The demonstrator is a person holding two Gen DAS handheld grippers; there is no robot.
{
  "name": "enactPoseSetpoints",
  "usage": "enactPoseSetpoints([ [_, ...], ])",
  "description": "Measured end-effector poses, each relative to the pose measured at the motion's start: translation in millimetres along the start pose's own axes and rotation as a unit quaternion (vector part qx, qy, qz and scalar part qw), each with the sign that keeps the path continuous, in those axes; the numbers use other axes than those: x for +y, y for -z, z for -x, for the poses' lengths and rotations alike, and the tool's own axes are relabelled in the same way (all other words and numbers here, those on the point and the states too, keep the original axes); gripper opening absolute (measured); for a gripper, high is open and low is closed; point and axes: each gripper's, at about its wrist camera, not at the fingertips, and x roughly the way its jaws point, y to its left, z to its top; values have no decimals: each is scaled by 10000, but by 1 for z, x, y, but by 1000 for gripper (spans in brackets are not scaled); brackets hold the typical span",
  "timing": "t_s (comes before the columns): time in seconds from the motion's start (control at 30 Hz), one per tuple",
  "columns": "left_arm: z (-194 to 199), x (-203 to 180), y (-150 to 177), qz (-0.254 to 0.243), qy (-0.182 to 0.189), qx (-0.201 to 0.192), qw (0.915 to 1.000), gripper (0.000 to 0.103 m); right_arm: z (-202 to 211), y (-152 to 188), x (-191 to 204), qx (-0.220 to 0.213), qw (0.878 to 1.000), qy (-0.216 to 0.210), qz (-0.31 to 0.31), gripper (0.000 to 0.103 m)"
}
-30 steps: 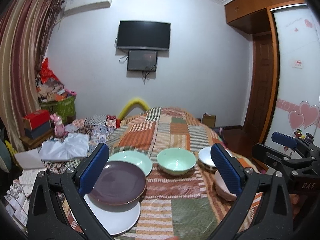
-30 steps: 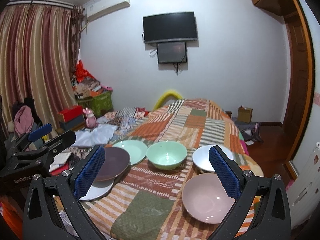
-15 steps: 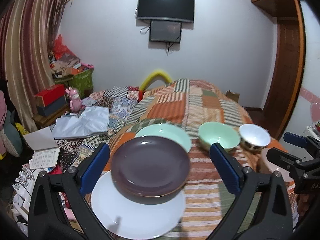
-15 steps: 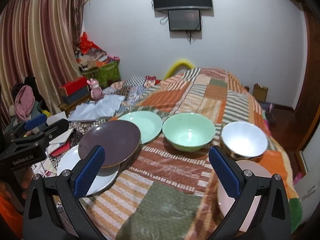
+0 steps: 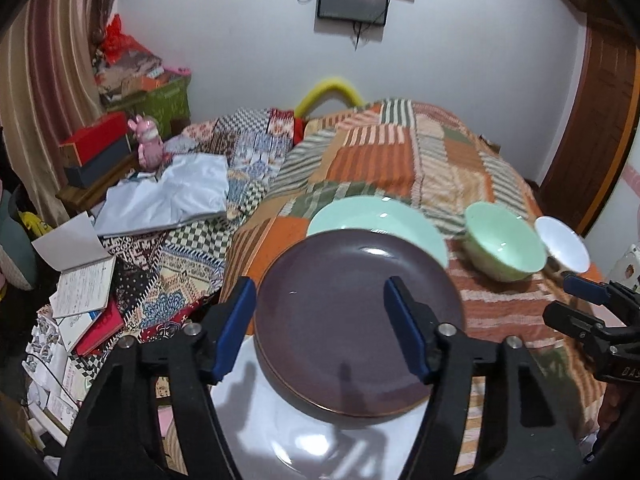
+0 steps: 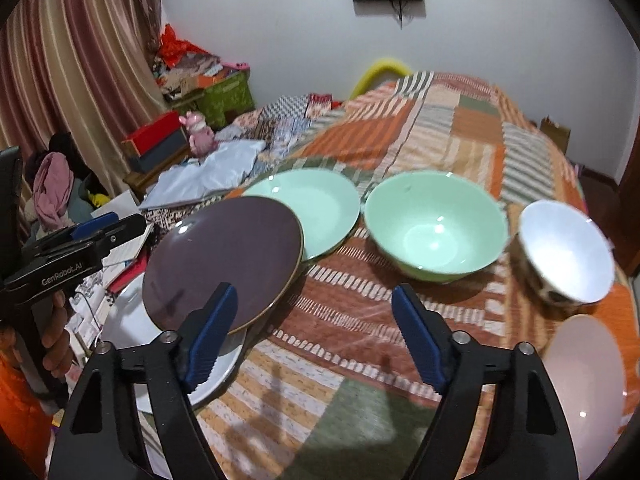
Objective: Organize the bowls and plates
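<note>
A dark purple plate (image 5: 352, 320) (image 6: 224, 260) leans tilted on a white plate (image 5: 316, 444) (image 6: 128, 320), beside a green plate (image 5: 376, 220) (image 6: 320, 208). To the right stand a green bowl (image 5: 504, 248) (image 6: 436, 224), a white bowl (image 5: 564, 244) (image 6: 568, 252) and a pink dish (image 6: 584, 392). My left gripper (image 5: 320, 330) (image 6: 120, 226) hovers over the purple plate's left part. Its jaws are closing, with the pads not pressing on the plate. My right gripper (image 6: 314, 336) (image 5: 568, 300) hangs over the bedspread in front of the green bowl, jaws closing, nothing between them.
The dishes lie on a patchwork bedspread (image 6: 400, 128) near the bed's front edge. Left of the bed are loose books and papers (image 5: 84, 288), a red box (image 5: 96, 140), a pink toy (image 5: 148, 144) and a curtain (image 5: 44, 60). A wooden door (image 5: 600, 120) is on the right.
Both grippers have come down and forward toward the dishes, tilting downward. Their jaws have narrowed. The left one now hangs over the purple plate.
</note>
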Motion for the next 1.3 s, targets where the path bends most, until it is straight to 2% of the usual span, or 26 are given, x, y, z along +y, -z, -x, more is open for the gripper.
enactPoseSetpoints([
  [0.13,-22,14,0,58,30,292,9996,52,-18,-2,7,200,9998,-38,42,64],
  [0.23,-37,29,2,245,116,507,9983,45,-27,-2,10,262,9996,-40,107,63],
  [0.57,-71,51,7,375,148,928,9949,42,-62,-6,19,619,9979,-158,119,52],
  [0.73,-80,54,8,400,304,1090,9928,33,-74,-8,20,739,9970,-206,143,43],
  [0.83,-86,54,8,413,399,1208,9910,31,-78,-8,20,777,9966,-231,123,41],
  [0.97,-89,56,8,434,463,1278,9898,28,-83,-7,23,857,9958,-295,131,34],
  [1.3,-95,58,8,551,742,1378,9861,27,-91,-8,25,890,9952,-408,52,30],
])
